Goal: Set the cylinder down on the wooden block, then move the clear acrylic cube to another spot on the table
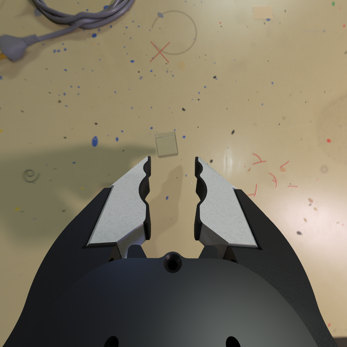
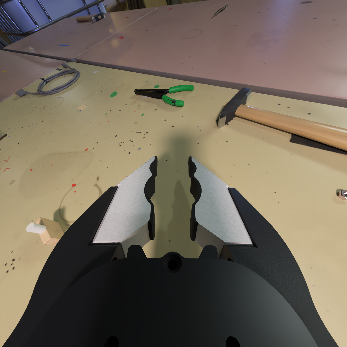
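Note:
In the left wrist view, the clear acrylic cube [image 1: 166, 145] sits on the paint-speckled tan table, just beyond and slightly left of the gap of my left gripper [image 1: 172, 157], which is open, empty and looks down from above. In the right wrist view, a white cylinder [image 2: 35, 228] lies on its side on top of the small wooden block [image 2: 50, 232] at the lower left, jutting off its left edge. My right gripper [image 2: 172, 157] is open and empty, off to the right of the block.
A coiled grey cable [image 1: 80, 16] lies at the far left and also shows in the right wrist view [image 2: 56, 82]. Green-handled pliers [image 2: 165, 93] and a wooden-handled hammer [image 2: 272, 116] lie farther back. A metal nut [image 2: 342, 194] is at the right edge. Pink tables [image 2: 206, 37] adjoin behind.

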Tool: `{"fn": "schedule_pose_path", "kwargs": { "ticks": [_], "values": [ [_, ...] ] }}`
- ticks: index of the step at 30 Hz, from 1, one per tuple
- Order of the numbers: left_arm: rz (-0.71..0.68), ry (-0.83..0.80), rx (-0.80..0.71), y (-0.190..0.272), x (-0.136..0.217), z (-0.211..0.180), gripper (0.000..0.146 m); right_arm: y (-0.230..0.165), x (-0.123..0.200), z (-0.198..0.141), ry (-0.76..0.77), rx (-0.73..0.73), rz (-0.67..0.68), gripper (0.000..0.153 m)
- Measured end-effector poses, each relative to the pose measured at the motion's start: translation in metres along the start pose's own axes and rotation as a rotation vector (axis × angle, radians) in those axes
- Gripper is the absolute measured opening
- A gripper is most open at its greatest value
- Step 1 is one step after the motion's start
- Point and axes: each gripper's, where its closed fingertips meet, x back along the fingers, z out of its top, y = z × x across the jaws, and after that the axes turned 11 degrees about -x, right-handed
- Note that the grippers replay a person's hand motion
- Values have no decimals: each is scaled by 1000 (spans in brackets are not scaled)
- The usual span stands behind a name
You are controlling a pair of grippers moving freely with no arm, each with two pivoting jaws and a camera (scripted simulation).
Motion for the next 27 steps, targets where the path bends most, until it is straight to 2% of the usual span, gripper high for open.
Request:
{"fn": "schedule_pose_path", "kwargs": {
  "ticks": [2, 5, 7, 8, 9, 10, 14, 17, 20, 23, 25, 27],
  "values": [
    [-17, 42, 58, 1, -14, 0, 46, 1, 0, 0, -2, 1, -3, 33],
    [59, 59, 114, -8, -28, -1, 45, 2, 0, 0, -2, 4, -8, 33],
    [56, 95, 149, -8, -34, 2, 44, 3, 1, 0, 3, 4, -13, 33],
    [53, 99, 164, -8, -37, 2, 42, 4, 2, 0, 5, 1, -14, 33],
    [49, 93, 177, -7, -39, 1, 33, 4, 2, 0, 6, -3, -11, 33],
    [39, 90, 188, -5, -39, 0, 28, 4, 2, 1, 8, -7, -8, 33],
    [6, 34, 157, 12, -26, -7, 28, 4, 3, 1, 11, -7, -4, 33],
    [-19, 60, 80, 37, -6, 6, 28, 3, 3, 2, 15, -8, 2, 33],
    [-157, 215, -43, 94, 16, 50, 28, 1, 4, 2, 18, -12, 14, 33],
    [-446, 354, -228, 186, 29, 91, 28, -2, 4, 4, 29, -12, 26, 33],
    [-554, 381, -379, 238, 23, 103, 28, -3, 5, 5, 34, -12, 32, 33],
    [-578, 327, -502, 273, 5, 105, 28, -3, 6, 6, 41, -14, 35, 33]
  ]
}}
